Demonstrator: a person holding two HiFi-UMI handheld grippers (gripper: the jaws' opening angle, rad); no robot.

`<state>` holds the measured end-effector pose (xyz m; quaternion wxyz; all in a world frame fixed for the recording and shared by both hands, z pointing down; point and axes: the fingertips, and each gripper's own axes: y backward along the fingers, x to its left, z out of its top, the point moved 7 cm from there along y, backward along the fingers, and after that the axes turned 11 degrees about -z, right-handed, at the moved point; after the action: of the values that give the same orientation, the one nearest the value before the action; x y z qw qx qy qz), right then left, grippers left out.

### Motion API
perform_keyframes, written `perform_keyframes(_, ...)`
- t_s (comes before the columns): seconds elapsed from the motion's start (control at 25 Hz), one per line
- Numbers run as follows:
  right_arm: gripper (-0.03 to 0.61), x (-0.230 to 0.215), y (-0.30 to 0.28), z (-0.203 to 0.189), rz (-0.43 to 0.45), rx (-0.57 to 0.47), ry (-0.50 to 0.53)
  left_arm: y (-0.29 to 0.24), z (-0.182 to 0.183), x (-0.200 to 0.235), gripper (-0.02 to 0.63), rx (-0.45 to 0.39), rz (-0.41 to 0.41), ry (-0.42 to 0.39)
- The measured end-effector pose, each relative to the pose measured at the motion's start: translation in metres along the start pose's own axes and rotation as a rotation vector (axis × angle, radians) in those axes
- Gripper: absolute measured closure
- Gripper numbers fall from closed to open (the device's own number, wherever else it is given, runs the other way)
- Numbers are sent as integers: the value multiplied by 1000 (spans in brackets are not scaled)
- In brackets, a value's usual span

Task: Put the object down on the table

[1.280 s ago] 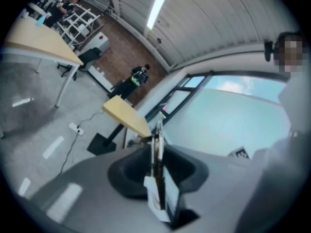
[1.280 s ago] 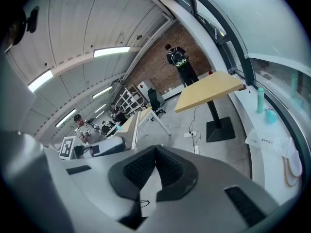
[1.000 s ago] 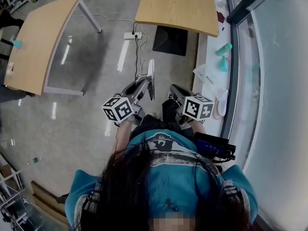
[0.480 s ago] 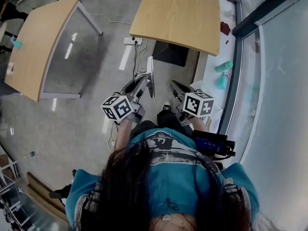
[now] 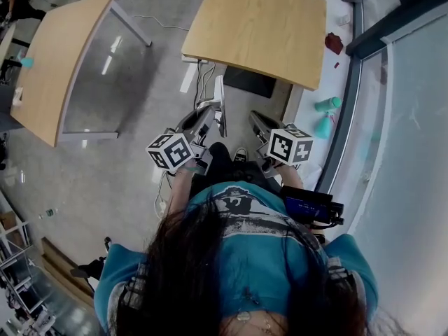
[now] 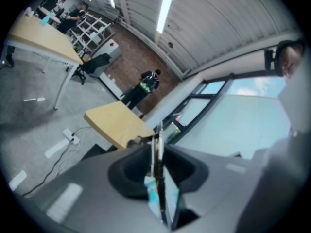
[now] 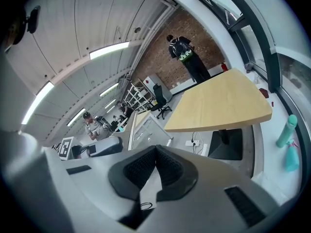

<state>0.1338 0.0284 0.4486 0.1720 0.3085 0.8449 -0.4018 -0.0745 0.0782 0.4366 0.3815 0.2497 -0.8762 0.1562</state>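
Note:
My left gripper [image 5: 208,120] is shut on a thin flat object [image 5: 220,109], held upright and seen edge-on. In the left gripper view the same object [image 6: 156,149] stands between the dark pads, pale-edged with a teal and white patch low down. My right gripper [image 5: 257,122] is beside it, jaws shut with nothing in them; its ribbed pads meet in the right gripper view [image 7: 155,152]. The light wooden table [image 5: 259,26] lies ahead of both grippers, its top bare, and also shows in the gripper views [image 6: 114,125] [image 7: 218,106].
A second wooden table [image 5: 56,54] stands to the left. A power strip with cables [image 5: 190,75] and a black base plate [image 5: 248,82] lie on the floor under the near table. Teal bottles [image 5: 325,114] stand by the window ledge at right. A person [image 7: 182,52] stands far off.
The near wooden table has grown larger and drawn closer in the head view as the person steps toward it. Both grippers keep their pose, the left still holding the flat object.

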Motion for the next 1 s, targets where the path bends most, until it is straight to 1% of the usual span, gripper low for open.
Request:
perform_keyframes(0.24, 571, -7, -7, -3, 10, 2, -13, -1, -2, 5, 525, 6, 15, -6)
perform_keyframes(0.36, 571, -13, -14, 3, 8, 6, -18, -12, 3, 14, 525, 12, 20, -4)
perform_keyframes(0.72, 571, -46, -80, 85, -55, 3, -49, -104, 68, 77, 525, 61, -11, 23)
perform_keyframes(1.0, 571, -62, -131, 150, -107, -3, -81, -174, 118, 126, 525, 123, -48, 49)
